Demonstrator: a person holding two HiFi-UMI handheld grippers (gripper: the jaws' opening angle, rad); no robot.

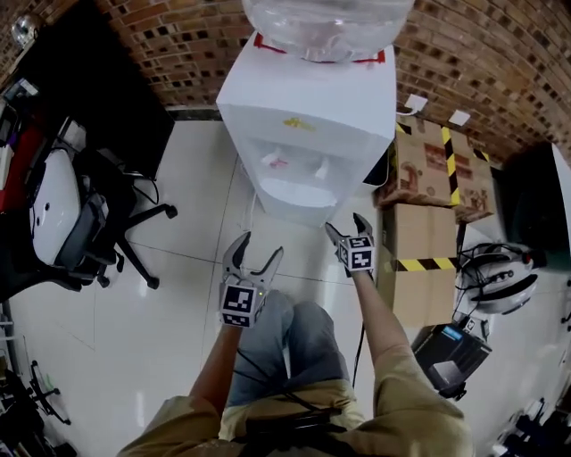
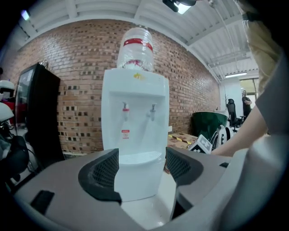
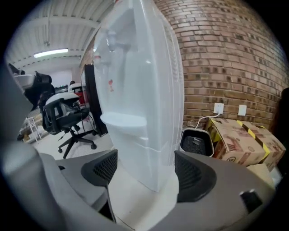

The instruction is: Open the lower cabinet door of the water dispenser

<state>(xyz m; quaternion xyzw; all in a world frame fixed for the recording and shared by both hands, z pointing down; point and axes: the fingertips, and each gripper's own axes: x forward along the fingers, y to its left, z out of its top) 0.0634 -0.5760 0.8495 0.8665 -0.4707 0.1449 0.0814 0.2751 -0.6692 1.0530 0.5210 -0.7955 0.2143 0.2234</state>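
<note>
The white water dispenser stands against the brick wall with a clear bottle on top. In the left gripper view its lower cabinet front shows below the drip shelf, straight ahead and apart from the jaws. The right gripper view takes the lower body from its side corner. My left gripper is open and empty, low in front of the dispenser. Just right of it, my right gripper is also open and empty, close to the dispenser's base. Neither gripper touches the dispenser.
Taped cardboard boxes are stacked right of the dispenser, with a small black appliance between them and it. A black office chair and a tall black cabinet stand to the left. A white helmet lies at right.
</note>
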